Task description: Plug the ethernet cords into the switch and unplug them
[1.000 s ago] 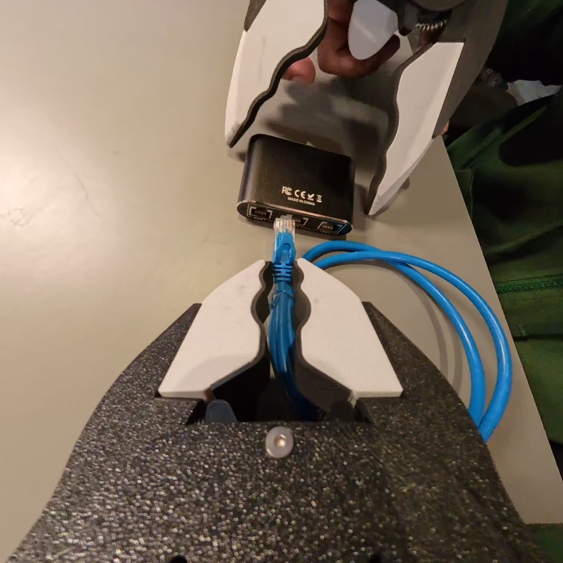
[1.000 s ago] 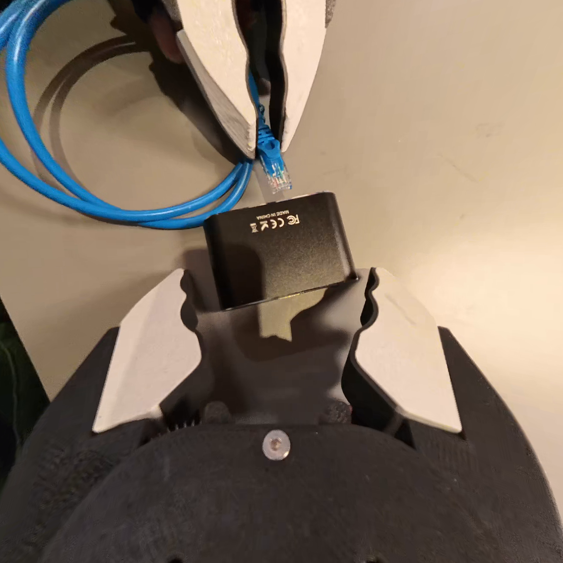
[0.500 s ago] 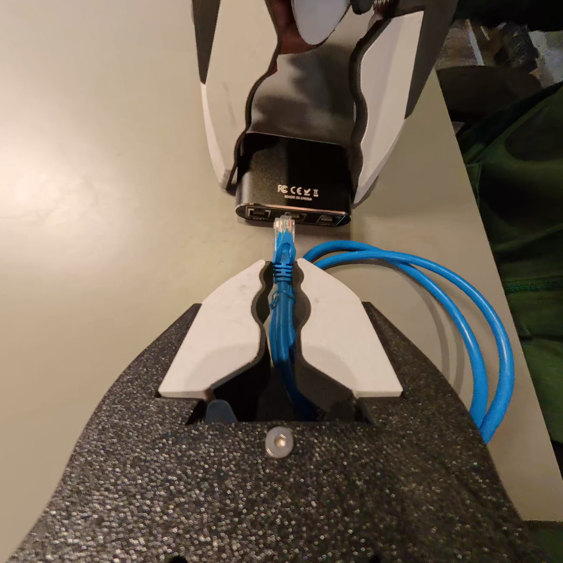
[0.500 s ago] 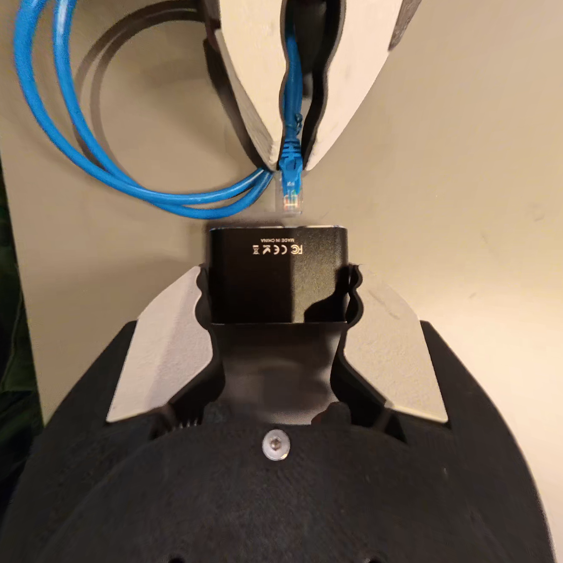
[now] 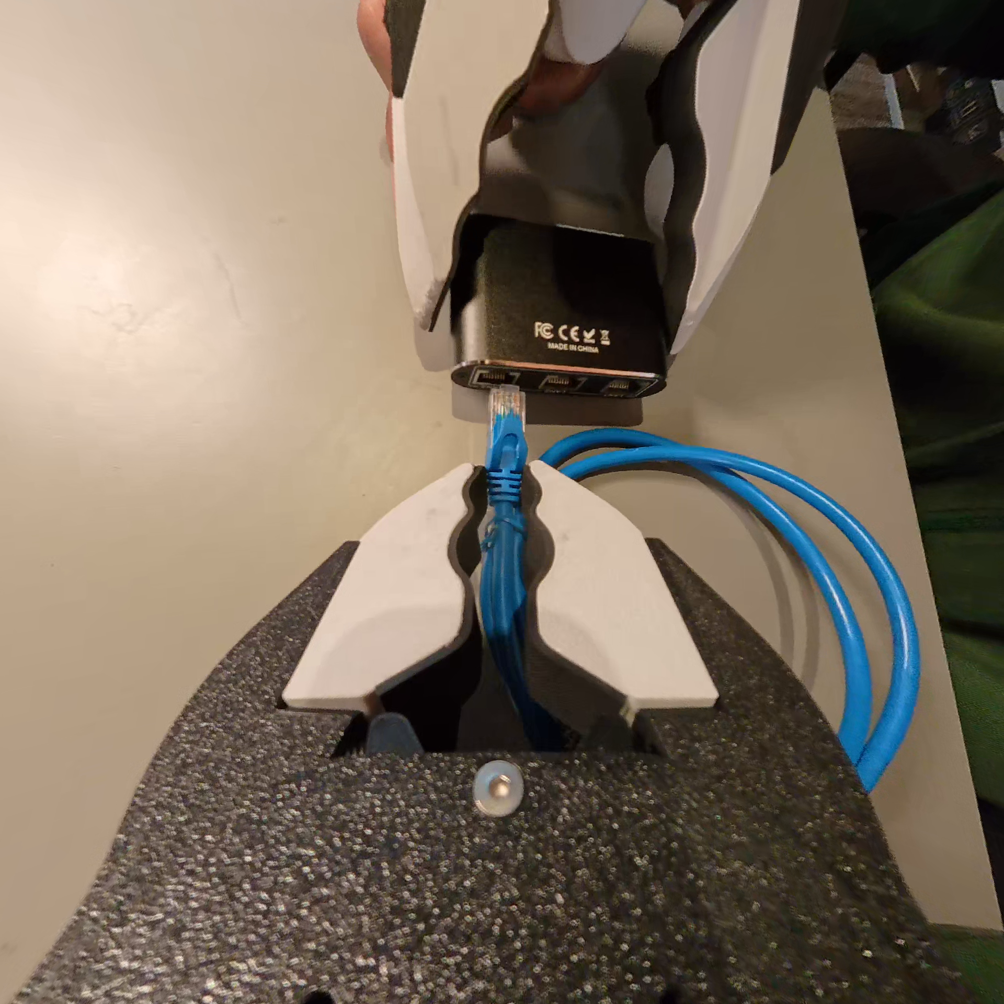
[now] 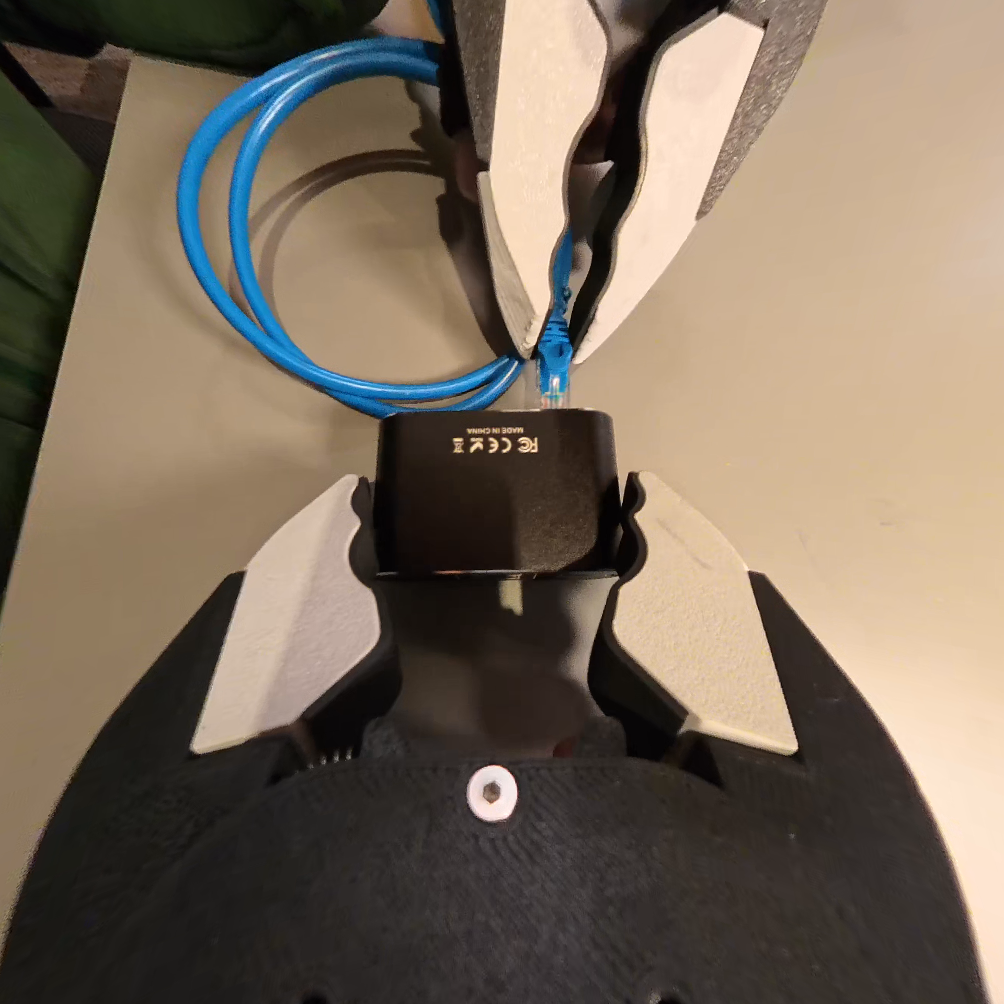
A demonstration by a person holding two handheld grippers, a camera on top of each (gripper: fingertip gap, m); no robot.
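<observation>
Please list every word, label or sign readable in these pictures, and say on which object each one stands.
Black rounded metal switch: one row of small white symbols and one line of white letters, near its port edge; legible, but I do not copy writing.
Blue ethernet cord, beige table: no writing.

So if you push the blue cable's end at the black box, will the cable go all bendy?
Probably only a little. The left gripper pinches the blue cable right behind its clear plug, so that short bit should stay fairly stiff. The loose loops on the table look floppy and would likely just trail along. The black box seems firmly clamped by the right gripper.
</observation>
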